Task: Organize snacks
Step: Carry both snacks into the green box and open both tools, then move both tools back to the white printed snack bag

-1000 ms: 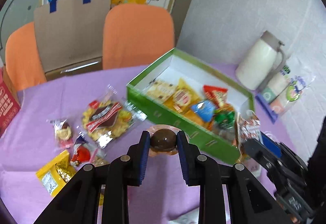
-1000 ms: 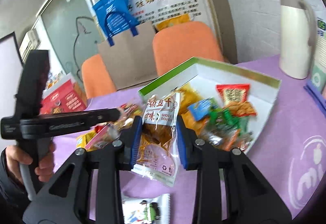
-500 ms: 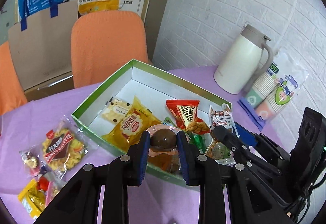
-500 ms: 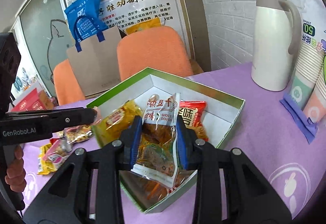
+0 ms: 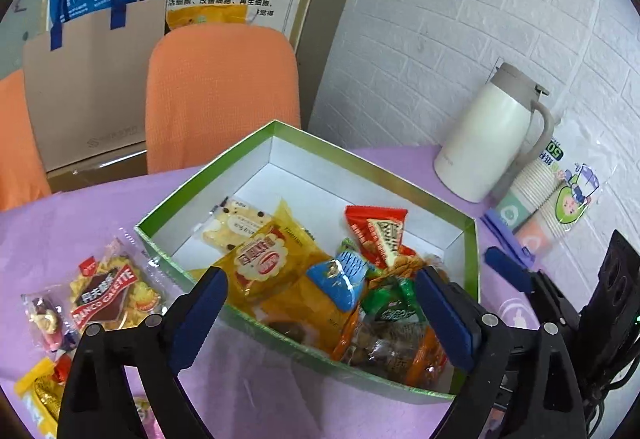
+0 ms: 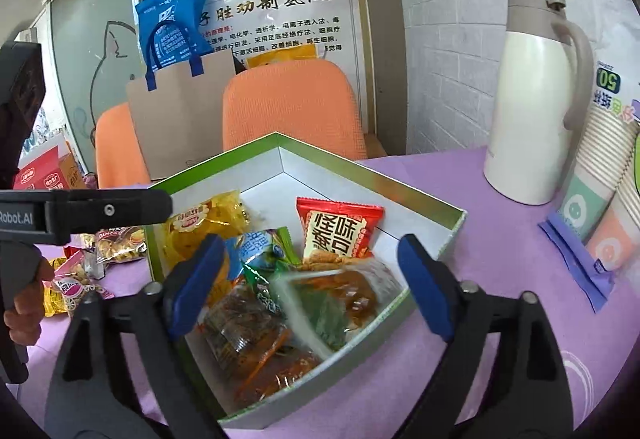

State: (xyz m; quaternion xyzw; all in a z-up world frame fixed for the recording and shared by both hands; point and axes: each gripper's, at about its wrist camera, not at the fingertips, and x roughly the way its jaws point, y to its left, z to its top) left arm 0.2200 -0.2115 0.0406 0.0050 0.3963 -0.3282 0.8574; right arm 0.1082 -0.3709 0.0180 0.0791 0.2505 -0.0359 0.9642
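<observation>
Purple cloth covers the desk, on which a green-walled box with a white interior stands near the far right corner. The left gripper hovers over the box's near wall with its jaws spread wide and empty. The right gripper hangs above the box's near right corner, jaws likewise released, nothing between them. Inside the box lie a yellow packet, a red packet, a blue-wrapped sweet and a clear pouch of brown snack. Outside the box, toward the desk's left edge, rest a galette packet and smaller sweets. A white jug and sleeved paper cups stand at the far right edge.
</observation>
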